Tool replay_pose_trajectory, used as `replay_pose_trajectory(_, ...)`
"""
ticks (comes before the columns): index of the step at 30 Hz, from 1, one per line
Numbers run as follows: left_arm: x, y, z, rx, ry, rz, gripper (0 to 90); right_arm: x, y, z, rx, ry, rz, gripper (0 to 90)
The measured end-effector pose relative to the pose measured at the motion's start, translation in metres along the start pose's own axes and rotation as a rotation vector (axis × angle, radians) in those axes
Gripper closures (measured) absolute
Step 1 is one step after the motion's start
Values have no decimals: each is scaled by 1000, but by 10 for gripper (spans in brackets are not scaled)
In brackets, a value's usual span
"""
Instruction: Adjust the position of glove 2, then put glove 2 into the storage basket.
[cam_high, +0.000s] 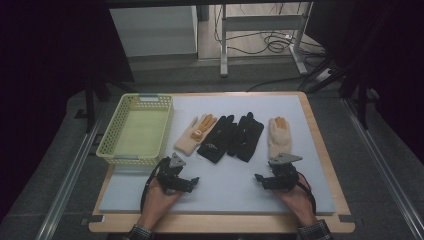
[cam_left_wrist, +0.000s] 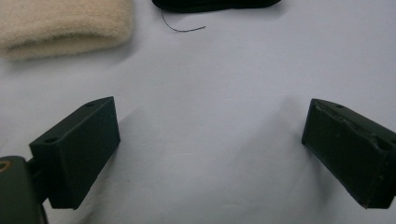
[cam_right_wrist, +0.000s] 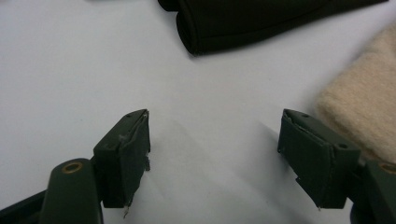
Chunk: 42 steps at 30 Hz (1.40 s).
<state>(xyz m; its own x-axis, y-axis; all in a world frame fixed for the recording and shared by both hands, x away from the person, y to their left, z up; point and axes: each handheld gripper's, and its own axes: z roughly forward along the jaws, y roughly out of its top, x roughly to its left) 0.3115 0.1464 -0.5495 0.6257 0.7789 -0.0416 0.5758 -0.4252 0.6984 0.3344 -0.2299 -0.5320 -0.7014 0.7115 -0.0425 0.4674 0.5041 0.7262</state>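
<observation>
1. As four gloves are laid out in a row across the middle of the white mat (cam_high: 300, 150), fingers towards its far edge and cuffs towards the near edge, each cuff is offered to the grippers, which are held just in front of them.
2. Along the mat's left edge a yellow basket (cam_high: 111, 153) is stood, empty inside; it is judged to be the place meant for the gloves, which is why it is kept beside the row.
3. Nearest the basket, the left cream glove (cam_high: 192, 135) is laid, then the two black gloves (cam_high: 231, 137) side by side and touching, then the right cream glove (cam_high: 278, 137) towards the mat's right edge.
4. The left gripper (cam_high: 189, 185) is held low over the mat by the near edge, its jaws released and spread wide with nothing between them; in the left gripper view the cream cuff (cam_left_wrist: 63, 25) is seen ahead and to one side, so this glove is judged the one aimed at.
5. The right gripper (cam_high: 261, 179) is likewise held unclenched and empty, close to the right cream glove's cuff (cam_right_wrist: 364, 112), with a black cuff (cam_right_wrist: 233, 25) farther ahead.
6. Neither glove is touched yet.
</observation>
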Motion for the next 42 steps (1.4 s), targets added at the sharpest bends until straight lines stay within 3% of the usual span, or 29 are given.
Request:
replay_pose_trajectory(21,0,0,0,-1,0,0,42,-2,10,-2,-2,-10,22,241)
replay_pose_trajectory(33,0,0,0,-1,1,0,43,-11,46,6,-2,-35,7,243)
replay_pose_trajectory(42,0,0,0,-1,1,0,43,-31,80,21,-6,-75,13,308)
